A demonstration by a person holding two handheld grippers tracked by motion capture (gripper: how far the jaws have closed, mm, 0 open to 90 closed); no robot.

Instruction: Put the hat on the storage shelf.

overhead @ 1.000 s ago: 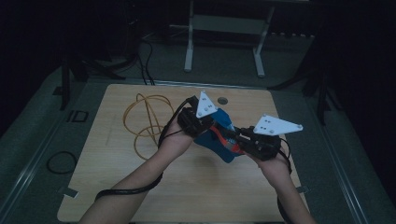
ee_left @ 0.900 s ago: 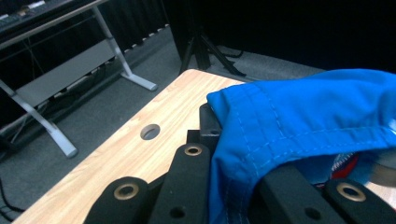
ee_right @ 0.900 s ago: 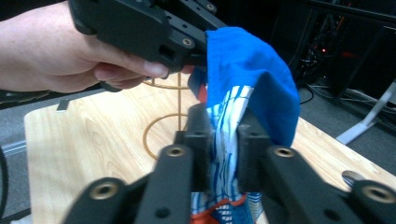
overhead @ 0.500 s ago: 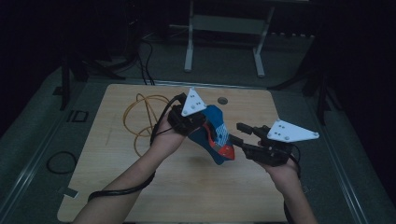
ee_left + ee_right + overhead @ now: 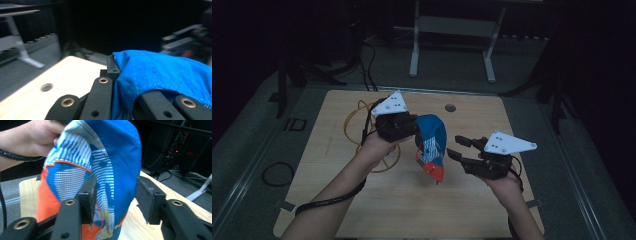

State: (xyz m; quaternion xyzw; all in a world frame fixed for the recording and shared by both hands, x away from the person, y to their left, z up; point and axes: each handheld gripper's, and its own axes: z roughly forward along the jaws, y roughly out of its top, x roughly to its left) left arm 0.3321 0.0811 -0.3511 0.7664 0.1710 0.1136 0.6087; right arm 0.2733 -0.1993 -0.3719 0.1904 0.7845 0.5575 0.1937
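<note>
A blue cap (image 5: 432,142) with white stripes and an orange brim hangs above the wooden table (image 5: 362,200), brim down. My left gripper (image 5: 412,127) is shut on its blue crown; in the left gripper view the cloth (image 5: 162,72) drapes over the jaws of that gripper (image 5: 122,82). My right gripper (image 5: 456,146) stands just right of the cap, and its jaws have just been opening. In the right gripper view the right gripper (image 5: 116,195) is open, with the cap (image 5: 110,152) just beyond the pads, which do not press on it.
A yellow cable loop (image 5: 354,117) lies on the table's far left behind the left hand. A round hole (image 5: 450,107) is near the table's far edge. A white stand (image 5: 452,25) is beyond the table and a black cable ring (image 5: 274,172) lies on the floor at left.
The right gripper has opened and let go of the cap. The left hand has carried the cap leftward, away from the right gripper, so the two grippers now stand apart.
</note>
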